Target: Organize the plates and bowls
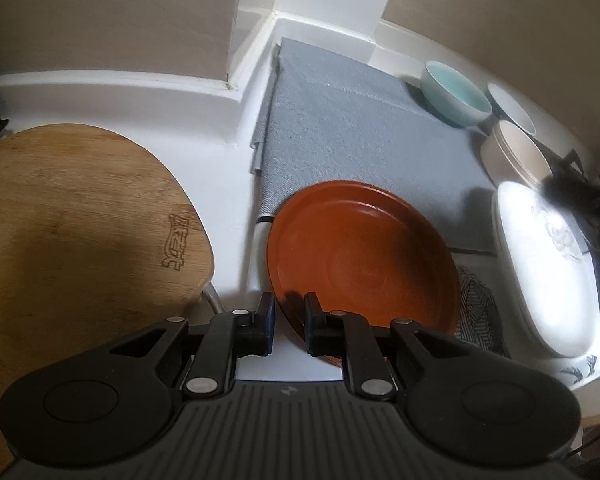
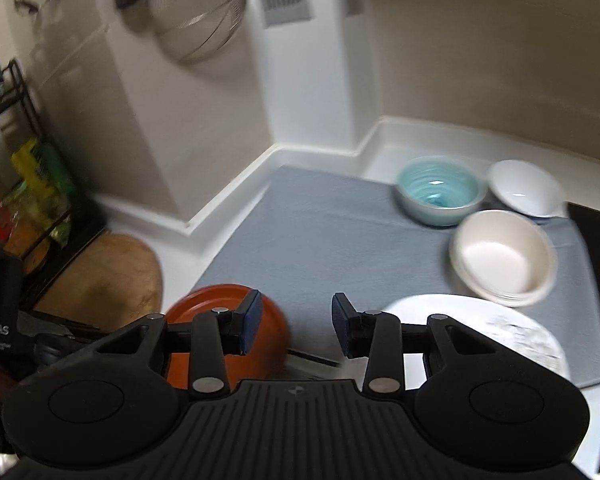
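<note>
An orange-brown plate [image 1: 360, 256] lies at the near edge of a grey mat [image 1: 348, 120]. My left gripper [image 1: 290, 316] has its jaws narrowly apart astride the plate's near rim. A white plate [image 1: 540, 264] lies to the right. A teal bowl [image 1: 456, 92], a white bowl [image 1: 512, 108] and a cream bowl [image 1: 516, 156] stand at the back right. My right gripper [image 2: 296, 328] is open and empty above the mat [image 2: 320, 240], between the orange plate [image 2: 204, 308] and the white plate [image 2: 480, 328]. The teal bowl [image 2: 440, 196], white bowl [image 2: 524, 192] and cream bowl [image 2: 504, 256] lie beyond it.
A wooden cutting board [image 1: 80, 232] lies on the white counter to the left. A black wire rack [image 2: 16, 184] with packets stands at far left. A metal strainer [image 2: 196, 12] hangs on the wall. A black stove edge [image 2: 596, 248] is on the right.
</note>
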A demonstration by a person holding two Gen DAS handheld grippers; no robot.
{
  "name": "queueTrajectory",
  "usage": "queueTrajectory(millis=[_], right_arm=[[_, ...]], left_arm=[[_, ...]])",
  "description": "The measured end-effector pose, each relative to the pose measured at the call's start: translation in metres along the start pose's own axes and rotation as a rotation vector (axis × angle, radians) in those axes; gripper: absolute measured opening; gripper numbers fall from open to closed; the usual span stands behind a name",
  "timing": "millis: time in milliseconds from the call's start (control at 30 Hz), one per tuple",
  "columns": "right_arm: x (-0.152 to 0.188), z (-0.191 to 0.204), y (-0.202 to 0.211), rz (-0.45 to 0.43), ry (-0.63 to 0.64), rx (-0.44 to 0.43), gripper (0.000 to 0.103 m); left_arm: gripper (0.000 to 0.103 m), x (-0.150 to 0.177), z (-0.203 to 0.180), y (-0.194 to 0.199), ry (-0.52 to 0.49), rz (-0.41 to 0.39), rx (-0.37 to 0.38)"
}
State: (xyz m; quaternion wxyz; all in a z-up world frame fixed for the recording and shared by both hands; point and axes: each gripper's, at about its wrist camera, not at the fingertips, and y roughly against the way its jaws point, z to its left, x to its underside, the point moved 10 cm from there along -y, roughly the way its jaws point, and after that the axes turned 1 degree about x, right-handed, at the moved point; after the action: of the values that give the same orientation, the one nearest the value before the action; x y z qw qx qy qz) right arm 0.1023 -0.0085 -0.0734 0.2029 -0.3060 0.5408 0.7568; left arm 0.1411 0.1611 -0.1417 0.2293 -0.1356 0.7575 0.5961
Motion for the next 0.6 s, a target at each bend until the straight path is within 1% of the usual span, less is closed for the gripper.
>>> queueTrajectory(millis=[100,167,267,367,433,600], right_arm=[[0.006,0.013,-0.025,0.072,0.022,-0.014,0.041],[0.012,0.018,-0.04,0.11,0.026,-0.001,0.041],[0.023,0.017,-0.061,0.178,0.024,0.02,0.041],[0.031,0.011,-0.077,0.223,0.003,0.048,0.041],[0.036,0.008,-0.083,0.238,-0.006,0.065,0.041],[0.04,0.006,-0.087,0.247,-0.013,0.063,0.041]], left_arm=[[0.018,-0.001,0.0,-0.001,0.019,-0.011,-0.007],[0.018,-0.001,0.001,0.0,0.033,-0.018,-0.015],[0.018,-0.001,0.001,-0.002,0.036,-0.023,-0.026],[0.018,0.0,0.001,-0.004,0.043,-0.015,-0.028],[0.018,0.0,0.001,-0.004,0.037,-0.012,-0.029],[0.018,-0.004,0.002,-0.007,0.027,-0.011,-0.03]])
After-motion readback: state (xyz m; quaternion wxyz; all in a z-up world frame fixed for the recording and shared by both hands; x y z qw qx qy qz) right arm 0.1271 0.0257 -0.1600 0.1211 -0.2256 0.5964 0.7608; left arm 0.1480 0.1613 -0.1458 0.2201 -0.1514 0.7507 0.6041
